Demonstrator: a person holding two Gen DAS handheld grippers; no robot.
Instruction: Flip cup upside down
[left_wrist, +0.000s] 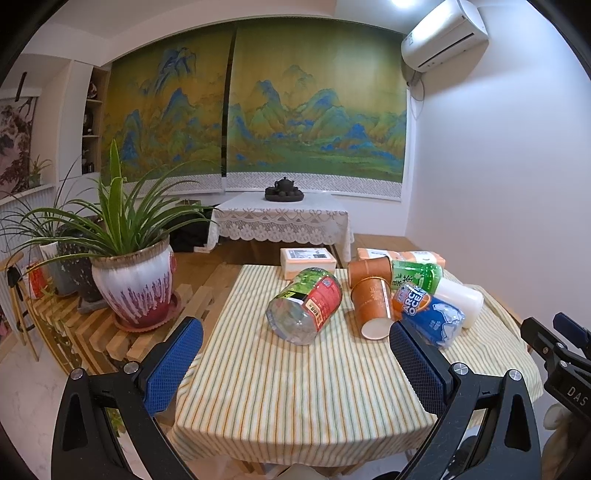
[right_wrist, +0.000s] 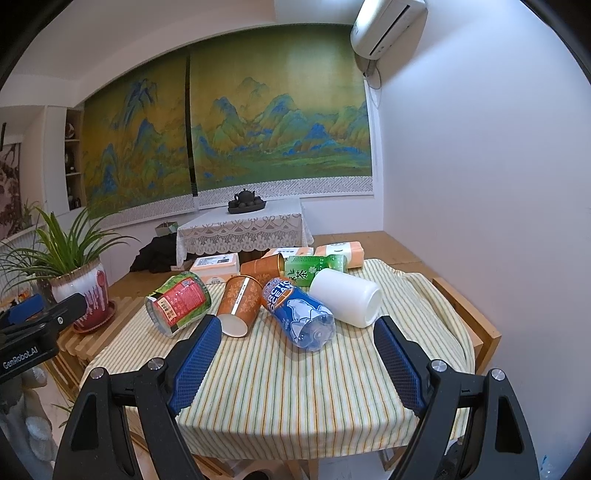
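A white cup (right_wrist: 345, 301) lies on its side on the striped tablecloth (right_wrist: 280, 384), open end toward the right front; in the left wrist view only part of it (left_wrist: 463, 299) shows behind a bottle. Two orange paper cups also lie on their sides: one near (right_wrist: 240, 304) (left_wrist: 371, 306), one further back (right_wrist: 264, 267) (left_wrist: 369, 269). My left gripper (left_wrist: 295, 354) is open and empty above the table's front. My right gripper (right_wrist: 297, 354) is open and empty, in front of the blue bottle and white cup.
A blue Arctic Ocean bottle (right_wrist: 299, 314), a green tea bottle (right_wrist: 314, 269) and a clear jar with a red label (right_wrist: 179, 302) lie on the cloth. Boxes (right_wrist: 216, 266) lie behind. A potted plant (left_wrist: 133, 280) stands on a slatted bench to the left.
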